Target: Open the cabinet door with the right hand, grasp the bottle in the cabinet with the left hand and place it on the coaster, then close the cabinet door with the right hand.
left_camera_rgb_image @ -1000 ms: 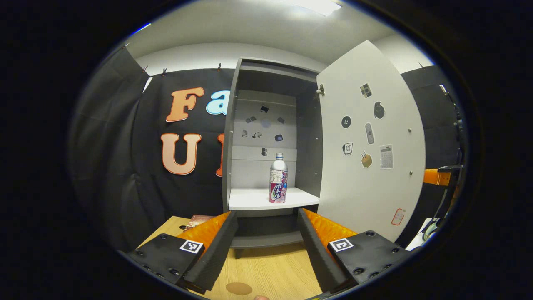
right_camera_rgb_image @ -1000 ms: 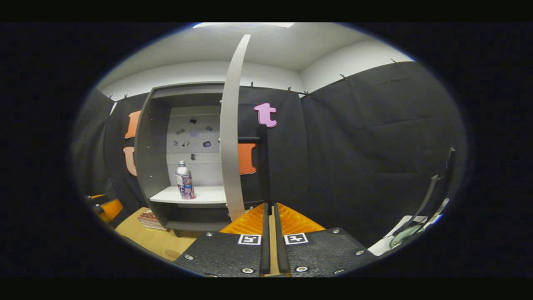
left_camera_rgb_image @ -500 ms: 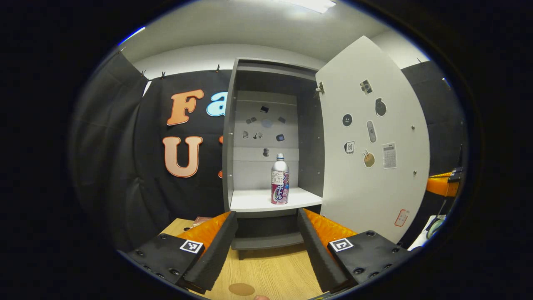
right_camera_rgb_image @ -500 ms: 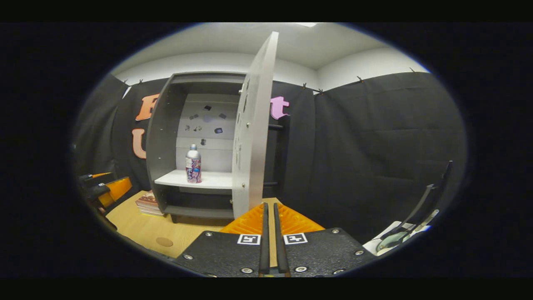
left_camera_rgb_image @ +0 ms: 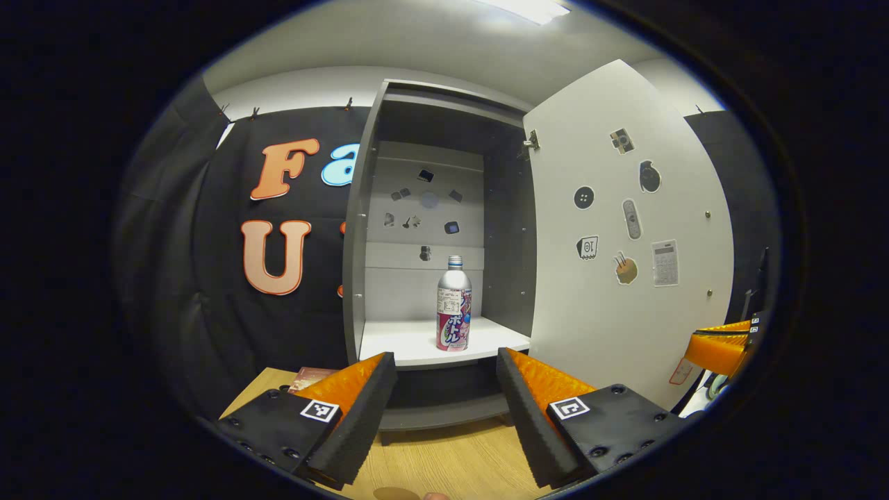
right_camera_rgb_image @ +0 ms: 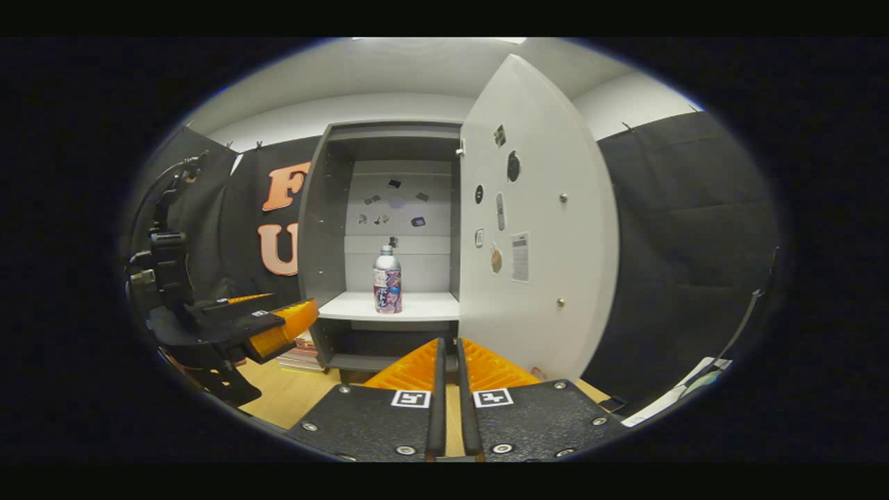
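The cabinet door stands swung wide to the right of the cabinet, probably to give a free path in. The bottle stands upright on the cabinet's white shelf, right of centre. The left gripper is level, aimed at the cabinet and short of it, its fingers spread wide and empty. The right gripper, back from the cabinet, has fingers nearly together on nothing.

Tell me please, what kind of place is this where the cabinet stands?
Most likely a staged recording booth, not a real home. Black cloth hangs as walls on clips, a lone grey cabinet stands on a wooden table, and its open door carries stickers of small objects.
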A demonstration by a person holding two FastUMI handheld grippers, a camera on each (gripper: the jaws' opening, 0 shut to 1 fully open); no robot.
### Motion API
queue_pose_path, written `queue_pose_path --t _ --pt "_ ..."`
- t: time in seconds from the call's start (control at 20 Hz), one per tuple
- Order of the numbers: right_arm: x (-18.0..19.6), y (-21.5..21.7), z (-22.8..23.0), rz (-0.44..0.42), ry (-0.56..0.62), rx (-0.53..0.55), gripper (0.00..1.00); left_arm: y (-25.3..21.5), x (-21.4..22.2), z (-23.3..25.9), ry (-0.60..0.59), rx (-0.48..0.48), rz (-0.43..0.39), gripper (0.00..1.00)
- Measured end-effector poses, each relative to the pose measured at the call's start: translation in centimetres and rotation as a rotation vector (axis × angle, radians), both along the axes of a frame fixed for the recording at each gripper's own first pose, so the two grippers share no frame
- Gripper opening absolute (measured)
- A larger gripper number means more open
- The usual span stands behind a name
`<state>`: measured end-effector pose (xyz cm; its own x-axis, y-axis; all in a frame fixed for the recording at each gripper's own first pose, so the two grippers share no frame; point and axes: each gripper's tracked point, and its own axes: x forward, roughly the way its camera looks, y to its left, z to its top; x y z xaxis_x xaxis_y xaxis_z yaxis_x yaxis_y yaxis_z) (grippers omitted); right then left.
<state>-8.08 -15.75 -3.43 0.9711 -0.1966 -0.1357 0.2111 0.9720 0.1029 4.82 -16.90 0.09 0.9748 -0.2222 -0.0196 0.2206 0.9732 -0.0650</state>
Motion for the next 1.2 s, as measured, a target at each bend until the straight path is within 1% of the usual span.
queue_pose_path --t 0.05,0.1,0.15,0.2,0.3,0.35,0.4,0.45,0.5,0.55,0.6,0.65,0.75,0.8,0.85,0.95,1.05,1.15,1.2 --pt "1.2 0.5 0.0 -0.003 -0.004 -0.005 0.11 0.1 1.3 0.0 -0.007 0.000 -0.022 0.94" --pt "2.7 0.9 0.2 -0.013 -0.014 -0.007 0.16 0.1 2.7 0.0 -0.016 -0.003 -0.044 0.94" --pt "3.9 1.2 0.4 -0.030 -0.030 -0.001 0.11 0.3 4.0 0.0 -0.026 -0.009 -0.065 0.94" --pt "5.2 1.4 0.6 -0.045 -0.045 0.012 0.15 0.2 5.1 -0.2 -0.033 -0.012 -0.086 0.94" --pt "7.1 1.9 0.7 -0.058 -0.057 0.035 0.19 0.1 7.5 -0.8 -0.032 -0.010 -0.121 0.95" --pt "7.9 2.1 0.7 -0.063 -0.055 0.040 0.24 -0.1 8.5 -1.1 -0.031 -0.014 -0.140 0.94" --pt "8.7 2.2 0.7 -0.065 -0.054 0.041 0.22 -0.4 9.5 -1.3 -0.031 -0.019 -0.153 0.95" --pt "9.2 2.2 0.7 -0.067 -0.054 0.037 0.32 -0.6 10.2 -1.4 -0.029 -0.025 -0.162 0.95" --pt "9.9 2.2 0.7 -0.065 -0.056 0.029 0.35 -0.9 11.1 -1.4 -0.035 -0.031 -0.169 0.95" --pt "10.4 2.2 0.6 -0.064 -0.054 0.019 0.42 -1.3 11.7 -1.3 -0.045 -0.034 -0.181 0.95" --pt "11.0 2.1 0.7 -0.062 -0.057 0.008 0.45 -1.7 12.3 -1.2 -0.056 -0.034 -0.191 0.95" --pt "11.6 1.9 0.8 -0.055 -0.061 -0.002 0.54 -2.1 13.0 -1.2 -0.061 -0.033 -0.194 0.94" --pt "12.2 1.5 0.7 -0.040 -0.059 -0.016 0.61 -3.1 14.3 -1.3 -0.067 -0.037 -0.194 0.95" --pt "12.6 1.0 0.9 -0.040 -0.066 -0.027 0.72 -3.7 15.0 -1.2 -0.079 -0.044 -0.195 0.95" --pt "12.7 0.4 0.9 -0.049 -0.076 -0.042 0.81 -4.4 15.7 -1.1 -0.088 -0.047 -0.199 0.94" --pt "13.3 -0.4 1.0 -0.052 -0.093 -0.068 0.89 -5.3 17.3 -1.5 -0.095 -0.028 -0.189 0.94" --pt "13.7 -1.1 0.9 -0.054 -0.103 -0.071 0.91 -5.9 19.0 -1.7 -0.107 -0.006 -0.165 0.96" --pt "14.6 -1.3 0.9 -0.049 -0.117 -0.074 0.91 -6.5 20.5 -2.2 -0.106 0.000 -0.158 0.94" --pt "14.9 -1.5 0.7 -0.049 -0.113 -0.078 0.95 -6.8 21.3 -2.4 -0.103 -0.003 -0.158 0.94"
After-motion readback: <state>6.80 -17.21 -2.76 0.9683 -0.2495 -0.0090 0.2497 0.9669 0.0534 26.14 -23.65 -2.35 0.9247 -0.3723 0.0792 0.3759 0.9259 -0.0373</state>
